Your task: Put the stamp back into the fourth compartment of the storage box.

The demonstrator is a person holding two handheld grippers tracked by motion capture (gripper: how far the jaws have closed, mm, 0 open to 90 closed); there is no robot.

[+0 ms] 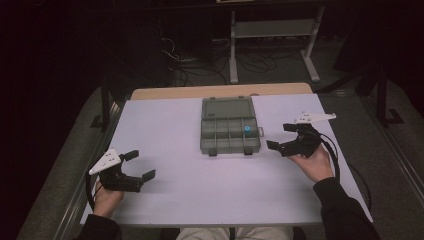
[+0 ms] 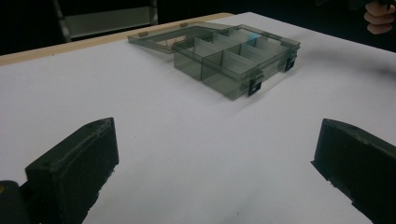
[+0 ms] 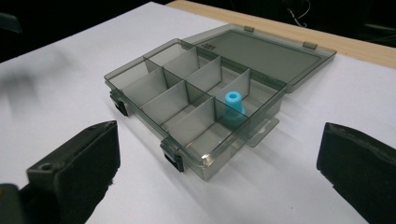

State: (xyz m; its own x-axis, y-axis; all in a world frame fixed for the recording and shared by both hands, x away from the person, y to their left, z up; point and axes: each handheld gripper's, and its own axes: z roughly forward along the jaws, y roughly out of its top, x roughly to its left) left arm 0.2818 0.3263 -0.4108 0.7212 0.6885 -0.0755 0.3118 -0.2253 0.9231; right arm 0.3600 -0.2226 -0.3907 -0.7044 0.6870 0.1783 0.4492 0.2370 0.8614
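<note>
A smoky grey compartment box [image 1: 229, 134] lies open in the middle of the white table, its lid [image 1: 227, 107] folded flat toward the far side. One small blue plastic piece [image 3: 232, 106] stands in a compartment at the box's right end, also seen as a blue dot [image 1: 247, 129] from above. My right gripper [image 1: 283, 136] is open just right of the box, its jaws wide apart and empty. My left gripper [image 1: 141, 165] is open near the table's front left, well away from the box [image 2: 236, 58], with nothing between its jaws.
The white table top [image 1: 190, 190] has a wooden strip [image 1: 220, 91] along its far edge. Behind it stand a metal frame [image 1: 272, 35] and tangled cables [image 1: 190, 65] on the dark floor. The box's other compartments hold nothing.
</note>
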